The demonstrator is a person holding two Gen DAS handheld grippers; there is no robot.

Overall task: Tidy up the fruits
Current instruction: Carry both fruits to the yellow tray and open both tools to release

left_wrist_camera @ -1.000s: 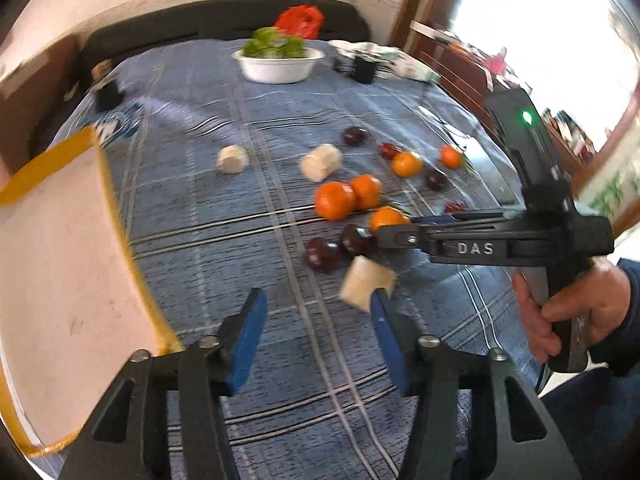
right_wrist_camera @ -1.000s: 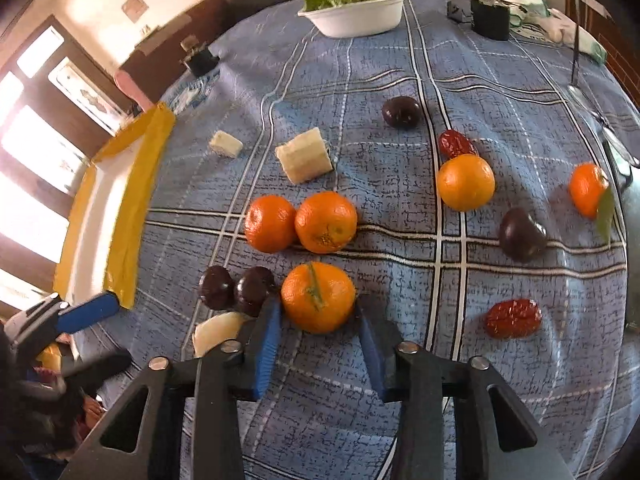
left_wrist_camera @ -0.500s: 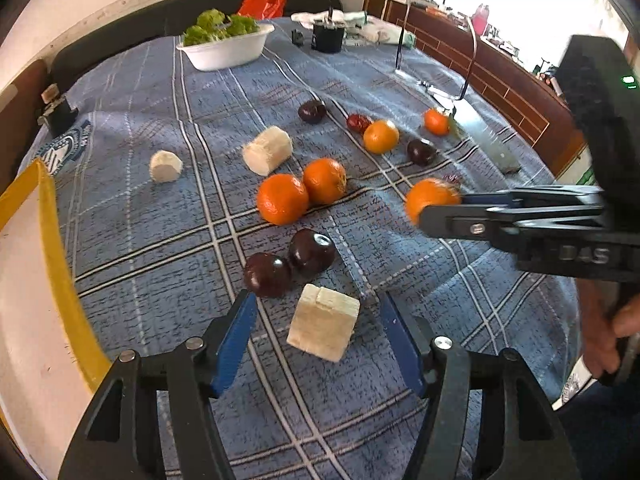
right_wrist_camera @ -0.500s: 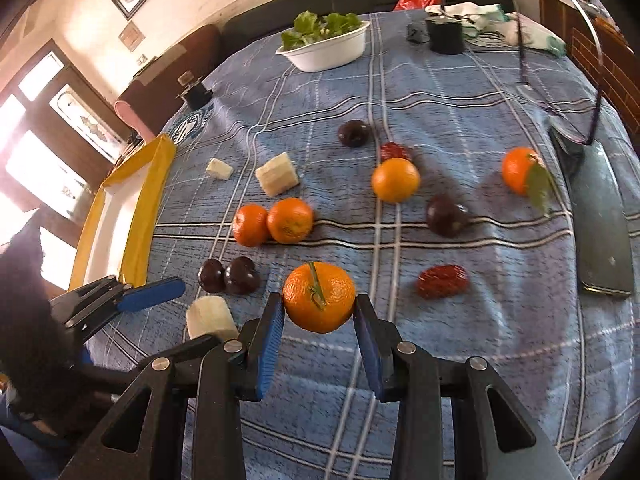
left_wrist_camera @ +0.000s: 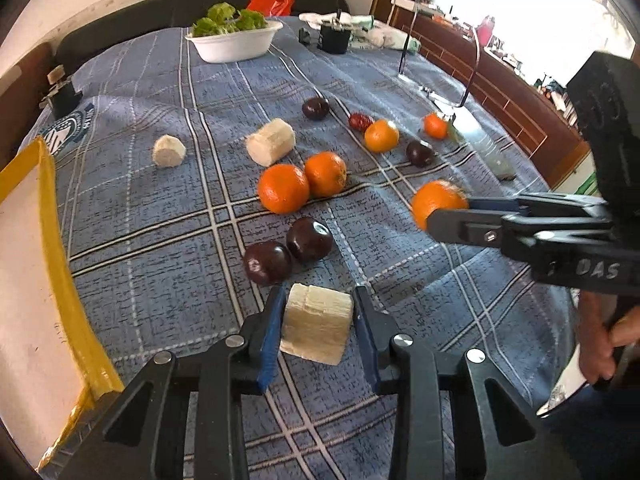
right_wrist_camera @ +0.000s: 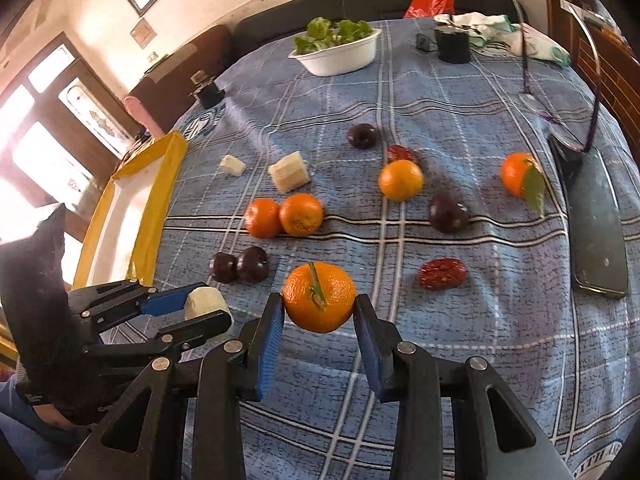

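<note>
My left gripper (left_wrist_camera: 316, 332) is shut on a pale banana chunk (left_wrist_camera: 316, 328), which also shows in the right wrist view (right_wrist_camera: 206, 302). My right gripper (right_wrist_camera: 319, 314) is shut on an orange (right_wrist_camera: 319, 302) and holds it above the cloth; the orange also shows in the left wrist view (left_wrist_camera: 434, 200). Two dark plums (left_wrist_camera: 288, 250) lie just beyond the banana chunk. Two oranges (left_wrist_camera: 302, 182) sit side by side mid-table. Other banana pieces (left_wrist_camera: 272, 142), oranges (right_wrist_camera: 400, 180), plums (right_wrist_camera: 446, 212) and red dates (right_wrist_camera: 442, 274) lie scattered.
A white tray with a yellow rim (left_wrist_camera: 60, 264) lies at the left. A white bowl of greens (left_wrist_camera: 236, 42) stands at the back. A phone on a stand (right_wrist_camera: 596, 220) lies at the right. A black cup (right_wrist_camera: 452, 46) stands at the back right.
My left gripper has closed on the banana chunk. My right gripper has lifted the orange a little higher and pulled back from the table.
</note>
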